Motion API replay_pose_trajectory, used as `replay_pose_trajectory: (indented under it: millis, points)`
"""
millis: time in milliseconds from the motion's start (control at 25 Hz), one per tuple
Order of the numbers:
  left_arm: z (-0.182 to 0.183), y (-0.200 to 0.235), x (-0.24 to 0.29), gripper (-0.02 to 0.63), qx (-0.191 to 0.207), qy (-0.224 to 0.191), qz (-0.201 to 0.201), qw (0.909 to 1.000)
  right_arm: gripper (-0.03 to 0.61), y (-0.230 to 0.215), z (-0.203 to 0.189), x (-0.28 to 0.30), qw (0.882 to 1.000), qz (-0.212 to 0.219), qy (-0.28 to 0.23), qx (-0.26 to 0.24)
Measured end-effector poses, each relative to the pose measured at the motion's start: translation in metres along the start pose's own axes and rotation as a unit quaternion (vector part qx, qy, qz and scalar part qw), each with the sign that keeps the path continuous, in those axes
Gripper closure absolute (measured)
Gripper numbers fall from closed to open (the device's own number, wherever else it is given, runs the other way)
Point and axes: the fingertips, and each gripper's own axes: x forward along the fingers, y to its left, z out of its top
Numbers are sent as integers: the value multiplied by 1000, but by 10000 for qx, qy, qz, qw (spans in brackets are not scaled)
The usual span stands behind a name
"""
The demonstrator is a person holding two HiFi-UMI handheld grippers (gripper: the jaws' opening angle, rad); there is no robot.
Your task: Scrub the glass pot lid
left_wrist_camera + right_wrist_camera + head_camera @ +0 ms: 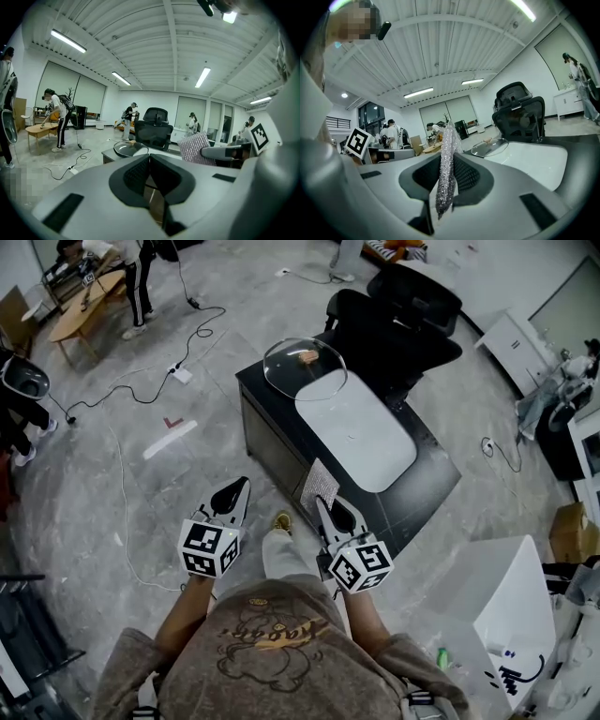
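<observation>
The glass pot lid [305, 367] rests at the far end of a black table [427, 488], partly over a white oval basin [361, 432]. My right gripper [322, 504] hovers at the table's near edge, shut on a silver sparkly scrub cloth [320, 486] that stands up between its jaws. In the right gripper view the cloth [446, 164] hangs pinched, with the lid [490, 146] beyond it. My left gripper [238, 486] is off the table's left side, shut and holding nothing. Its view shows the closed jaws, the lid [129, 149] and the cloth [196, 147].
Two black office chairs [403, 320] stand behind the table. Cables and a power strip [181, 374] lie on the floor at left. A white cabinet [511, 601] stands at the near right. People stand by a wooden table [84, 306] at the far left.
</observation>
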Motion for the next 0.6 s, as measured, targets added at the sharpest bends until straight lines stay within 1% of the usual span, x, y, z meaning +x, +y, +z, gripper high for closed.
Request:
replay_pose_trajectory:
  millis: [120,280,440,600]
  points:
    - [18,14,34,595,-80,-25,-55,10000,495,-25,20,30,10000,4,4,-2]
    - [44,27,84,595,-320,-45,-247,9992,495,-65,49,65,10000,-40,-33,13]
    - [61,36,132,595,-24,105,-163,9998,495,-106,73,91,9999,-106,-59,24]
    - [80,43,167,595,-20,-21,-136,9999,495,-135,90,113,9999,-134,-93,-10]
